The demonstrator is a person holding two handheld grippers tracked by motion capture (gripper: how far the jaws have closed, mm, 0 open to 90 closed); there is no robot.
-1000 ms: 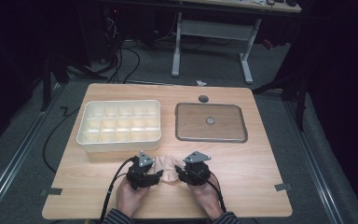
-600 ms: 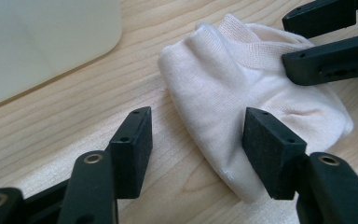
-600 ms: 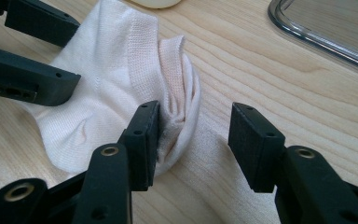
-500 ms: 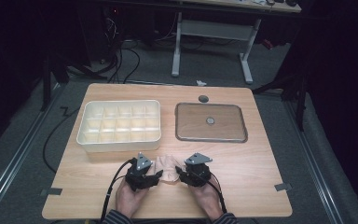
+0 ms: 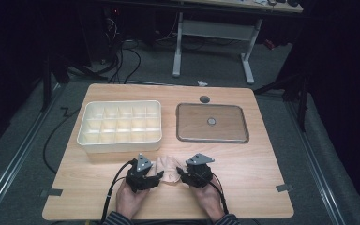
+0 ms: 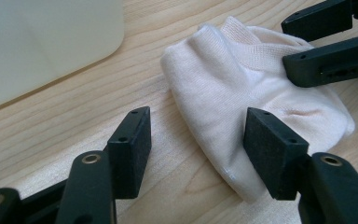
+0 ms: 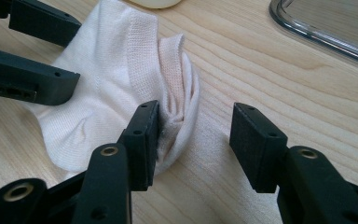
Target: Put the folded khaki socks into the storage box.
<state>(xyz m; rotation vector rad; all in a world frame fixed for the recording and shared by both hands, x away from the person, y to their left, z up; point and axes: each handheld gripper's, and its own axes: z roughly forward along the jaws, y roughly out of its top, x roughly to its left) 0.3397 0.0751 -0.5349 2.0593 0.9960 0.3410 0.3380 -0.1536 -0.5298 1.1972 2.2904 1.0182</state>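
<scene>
Sock, pale cream, knitted and folded over on itself [image 5: 168, 169]: it lies on the light wooden table [image 5: 258, 173] near the person's edge, between the two black grippers and just in front of the cream plastic divider box [image 5: 120, 125].

The left gripper [image 6: 193, 140] has its jaws apart, having just been opening. The sock's rounded end lies between them, with bare wood showing beside the left pad; whether the right pad brushes the fabric I can't quite tell from where I stand. The right gripper [image 7: 193, 128] is also spread. Its left pad rests against the ribbed cuff folds and its other pad stands clear over bare wood, so neither claw is clamped on anything.

To my eye the risk is a poor bite. If the right gripper closes as it stands, it may catch just the outer fold of the cuff, and the layers could slip apart so the sock unrolls as it is lifted. The left jaws straddle a thick, soft bulge, and a shallow pinch there could slide off the smooth knit. With both claws this close, they could also knock into each other.

The clear-rimmed flat lid with a central knob [image 5: 212, 123] lies well apart, to the right of the box.
</scene>
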